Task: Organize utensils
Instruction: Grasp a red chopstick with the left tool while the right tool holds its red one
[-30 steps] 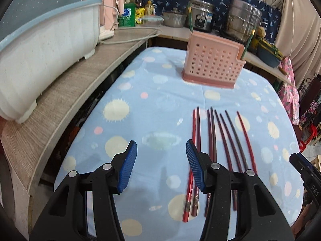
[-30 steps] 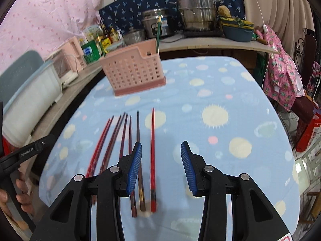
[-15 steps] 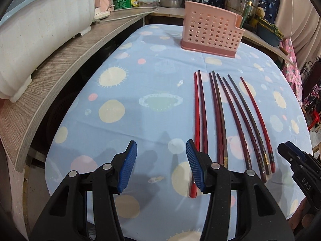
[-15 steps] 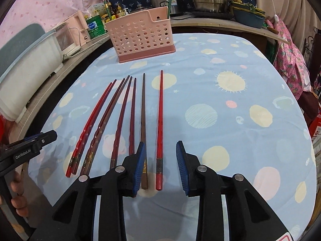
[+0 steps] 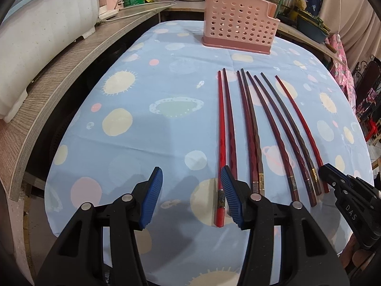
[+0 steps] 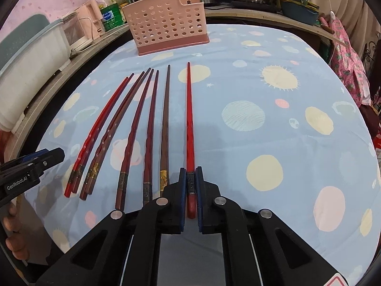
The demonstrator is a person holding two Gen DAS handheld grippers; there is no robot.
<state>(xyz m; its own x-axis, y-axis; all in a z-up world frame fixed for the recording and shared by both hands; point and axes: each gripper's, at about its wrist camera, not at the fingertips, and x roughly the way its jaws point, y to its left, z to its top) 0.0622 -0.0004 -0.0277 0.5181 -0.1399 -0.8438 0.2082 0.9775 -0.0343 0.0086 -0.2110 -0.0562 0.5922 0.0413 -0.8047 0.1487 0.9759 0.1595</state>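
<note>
Several red and dark brown chopsticks (image 5: 252, 128) lie side by side on the blue patterned tablecloth (image 5: 152, 124), tips toward a pink perforated utensil basket (image 5: 239, 32) at the far end. My right gripper (image 6: 190, 178) is shut on the thick end of the rightmost red chopstick (image 6: 189, 119), which still lies on the cloth. My left gripper (image 5: 191, 178) is open and empty, its right finger beside the thick end of the leftmost red chopstick (image 5: 221, 143). The basket (image 6: 166, 31) and the other chopsticks (image 6: 133, 128) also show in the right wrist view.
A wooden shelf (image 5: 47, 81) with a white tub (image 5: 45, 23) runs along the left. Pots, bottles and a blue basin (image 6: 300, 9) stand on the counter behind the basket. The table's near edge (image 5: 100, 228) is just below the left gripper.
Both grippers have moved down and forward toward the chopsticks' thick ends. The right gripper has closed from open onto the rightmost red chopstick. The left stays open.
</note>
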